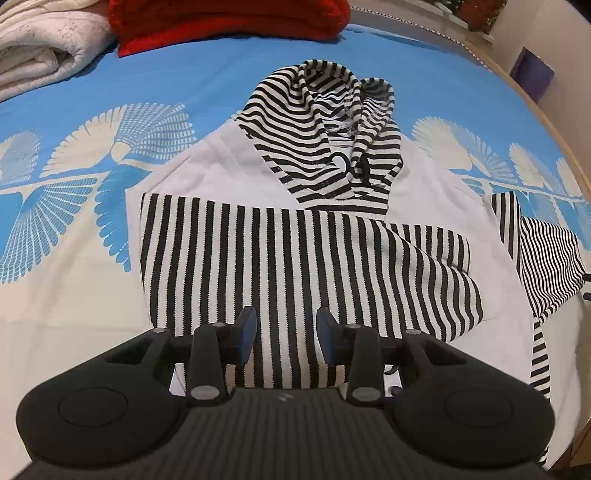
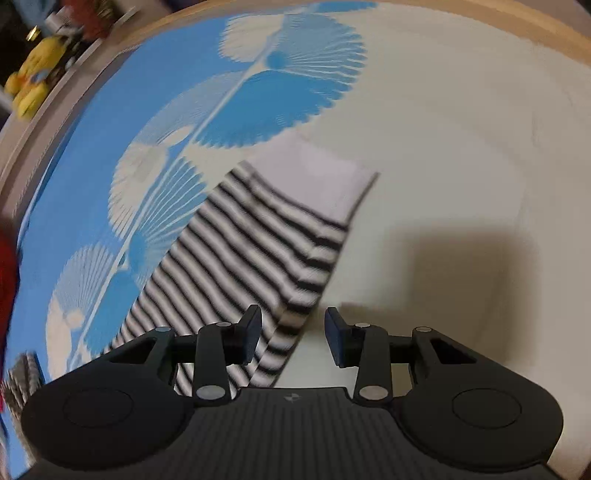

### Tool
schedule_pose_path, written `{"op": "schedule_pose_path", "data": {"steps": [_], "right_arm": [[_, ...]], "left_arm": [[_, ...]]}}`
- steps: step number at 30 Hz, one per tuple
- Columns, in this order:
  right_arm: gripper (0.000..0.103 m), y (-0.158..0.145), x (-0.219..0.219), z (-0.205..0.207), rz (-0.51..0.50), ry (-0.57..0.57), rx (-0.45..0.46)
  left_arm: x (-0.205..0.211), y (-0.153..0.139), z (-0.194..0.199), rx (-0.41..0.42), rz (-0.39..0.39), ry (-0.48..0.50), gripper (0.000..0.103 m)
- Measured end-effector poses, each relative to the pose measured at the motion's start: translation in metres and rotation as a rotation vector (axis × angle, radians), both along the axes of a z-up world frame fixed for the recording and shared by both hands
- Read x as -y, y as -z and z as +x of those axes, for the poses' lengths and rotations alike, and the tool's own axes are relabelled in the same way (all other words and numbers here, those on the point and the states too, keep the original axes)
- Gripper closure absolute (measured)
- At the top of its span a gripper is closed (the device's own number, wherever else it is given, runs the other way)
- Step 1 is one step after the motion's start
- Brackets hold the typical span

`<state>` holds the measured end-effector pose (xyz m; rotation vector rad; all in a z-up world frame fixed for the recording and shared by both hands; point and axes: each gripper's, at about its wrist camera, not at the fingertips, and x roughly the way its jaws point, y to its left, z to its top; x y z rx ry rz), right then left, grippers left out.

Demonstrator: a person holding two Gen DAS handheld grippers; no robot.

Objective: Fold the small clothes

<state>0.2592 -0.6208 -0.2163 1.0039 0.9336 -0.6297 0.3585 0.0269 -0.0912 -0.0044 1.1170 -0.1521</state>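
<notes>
Left wrist view: left claw (image 1: 286, 334) hovering open over striped hoodie (image 1: 295, 243); right claw (image 2: 293, 338) open, empty, needing square hem pinch.

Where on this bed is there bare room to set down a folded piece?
Free: the bedspread left of the striped hoodie, and the pale patch between the hoodie's edge and the wooden bed rim. Crowded: the far left corner, with the white blanket and red cloth.
</notes>
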Motion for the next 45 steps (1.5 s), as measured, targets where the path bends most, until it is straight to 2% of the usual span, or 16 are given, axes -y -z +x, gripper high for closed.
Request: {"op": "schedule_pose_path", "data": {"steps": [4,7,11,18,19,20,22,25,27,31,34,38,40,42,44,45], "right_arm": [[0.063,0.011,0.012,-0.001,-0.012,0.047,0.045],[0.064,0.019,0.013,0.001,-0.038,0.062,0.043],[0.064,0.017,0.004,0.010,-0.106,0.029,0.012],[0.065,0.016,-0.002,0.018,-0.143,0.008,0.006],[0.071,0.016,-0.002,0.018,-0.158,0.011,0.000],[0.085,0.015,-0.002,0.018,-0.173,0.019,-0.012],[0.096,0.011,-0.003,0.017,-0.189,0.049,-0.017],[0.098,-0.006,-0.015,0.022,-0.249,0.050,0.017],[0.098,-0.025,-0.031,0.032,-0.328,0.000,0.061],[0.099,-0.071,-0.079,0.053,-0.470,-0.130,0.182],[0.099,-0.112,-0.135,0.065,-0.579,-0.283,0.307],[0.099,-0.165,-0.238,0.066,-0.596,-0.543,0.531],[0.099,-0.182,-0.303,0.058,-0.571,-0.724,0.651],[0.094,-0.187,-0.362,0.049,-0.441,-0.948,0.715],[0.089,-0.179,-0.407,0.044,-0.242,-1.141,0.672],[0.085,-0.175,-0.424,0.041,-0.195,-1.200,0.622]], "left_arm": [[-0.003,0.000,0.000,0.000,0.002,-0.011,0.064],[-0.005,-0.001,0.000,0.002,0.001,-0.013,0.064],[-0.006,-0.001,0.000,0.001,0.002,-0.019,0.064],[-0.009,-0.003,0.000,0.004,-0.003,-0.026,0.064],[-0.010,-0.004,0.000,0.005,-0.004,-0.026,0.064],[-0.010,-0.004,-0.001,0.006,-0.005,-0.027,0.064],[-0.012,-0.005,-0.001,0.007,-0.006,-0.031,0.064],[-0.015,-0.007,-0.001,0.010,-0.010,-0.038,0.064],[-0.018,-0.009,-0.002,0.011,-0.016,-0.045,0.064],[-0.025,-0.013,-0.002,0.018,-0.028,-0.056,0.064],[-0.033,-0.018,-0.002,0.024,-0.040,-0.069,0.064],[-0.048,-0.025,0.002,0.033,-0.064,-0.107,0.064],[-0.061,-0.030,0.005,0.039,-0.082,-0.142,0.064],[-0.075,-0.035,0.009,0.046,-0.098,-0.179,0.064],[-0.086,-0.039,0.011,0.049,-0.111,-0.210,0.064],[-0.093,-0.040,0.013,0.050,-0.117,-0.226,0.064]]}}
